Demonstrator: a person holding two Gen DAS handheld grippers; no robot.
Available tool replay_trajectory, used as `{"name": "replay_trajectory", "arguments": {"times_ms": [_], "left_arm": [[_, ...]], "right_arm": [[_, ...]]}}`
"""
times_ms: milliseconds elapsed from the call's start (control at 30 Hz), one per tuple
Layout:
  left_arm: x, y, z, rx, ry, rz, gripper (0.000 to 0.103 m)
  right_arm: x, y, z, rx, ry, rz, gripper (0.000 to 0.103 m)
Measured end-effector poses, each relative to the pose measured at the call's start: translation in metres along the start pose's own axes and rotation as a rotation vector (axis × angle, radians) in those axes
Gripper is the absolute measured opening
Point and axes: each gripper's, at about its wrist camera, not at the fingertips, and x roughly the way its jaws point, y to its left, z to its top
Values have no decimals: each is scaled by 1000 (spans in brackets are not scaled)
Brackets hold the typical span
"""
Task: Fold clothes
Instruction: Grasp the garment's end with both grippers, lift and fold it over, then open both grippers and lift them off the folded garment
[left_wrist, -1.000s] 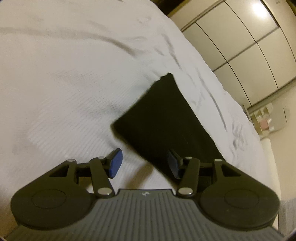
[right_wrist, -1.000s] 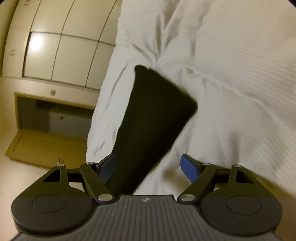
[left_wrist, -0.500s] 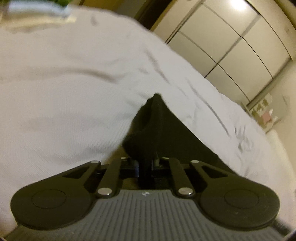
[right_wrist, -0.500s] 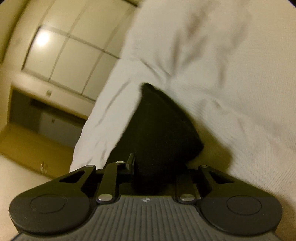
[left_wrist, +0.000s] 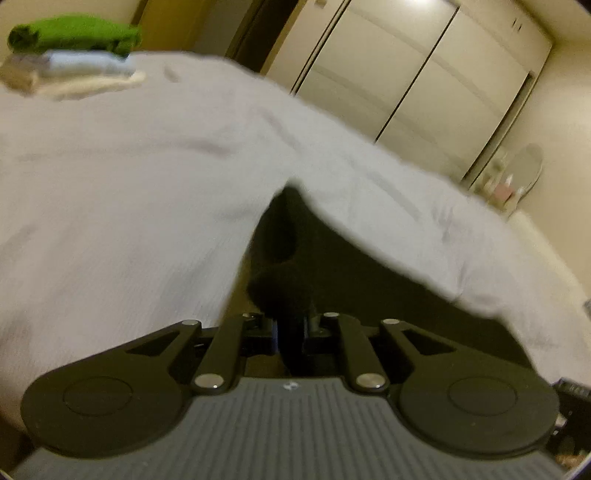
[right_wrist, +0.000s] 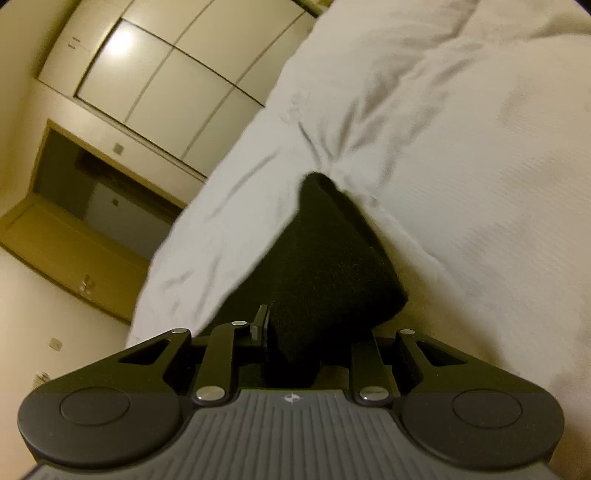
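Observation:
A black garment (left_wrist: 332, 269) lies folded on the white bed (left_wrist: 129, 184). My left gripper (left_wrist: 290, 332) is shut on its near corner, and the cloth bunches up just ahead of the fingers. In the right wrist view the same black garment (right_wrist: 332, 266) rises from the bed (right_wrist: 461, 166), and my right gripper (right_wrist: 295, 343) is shut on its other near corner. The cloth hides the fingertips of both grippers.
A stack of folded clothes with a green item on top (left_wrist: 74, 37) sits at the far left of the bed. Cream wardrobe doors (left_wrist: 424, 74) stand behind the bed. A wooden desk recess (right_wrist: 74, 206) and the bed's edge show in the right wrist view.
Both grippers were open beside the flat black garment a second ago. They closed on its near corners and are lifting it, so the cloth now bunches and the views tilt up.

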Motion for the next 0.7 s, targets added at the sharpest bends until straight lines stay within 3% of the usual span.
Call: {"name": "replay_trajectory", "arguments": {"times_ms": [67, 200, 400, 500, 600, 700], "left_arm": [[2, 6, -9, -18, 42, 41, 16], [-14, 1, -7, 10, 64, 131, 27], [-29, -32, -4, 203, 142, 407, 22], [-35, -45, -14, 268, 177, 421, 31], [-37, -62, -25, 317, 175, 416, 33], [-44, -73, -36, 347, 174, 389, 34]], "right_arm": [[0, -18, -5, 55, 46, -27, 38], [-14, -36, -9, 148, 47, -38, 49], [-50, -11, -5, -86, 25, -266, 78], [-58, 17, -20, -284, 52, -330, 90], [-59, 42, -39, -442, 92, -345, 90], [-57, 58, -53, -499, 133, -336, 90]]}}
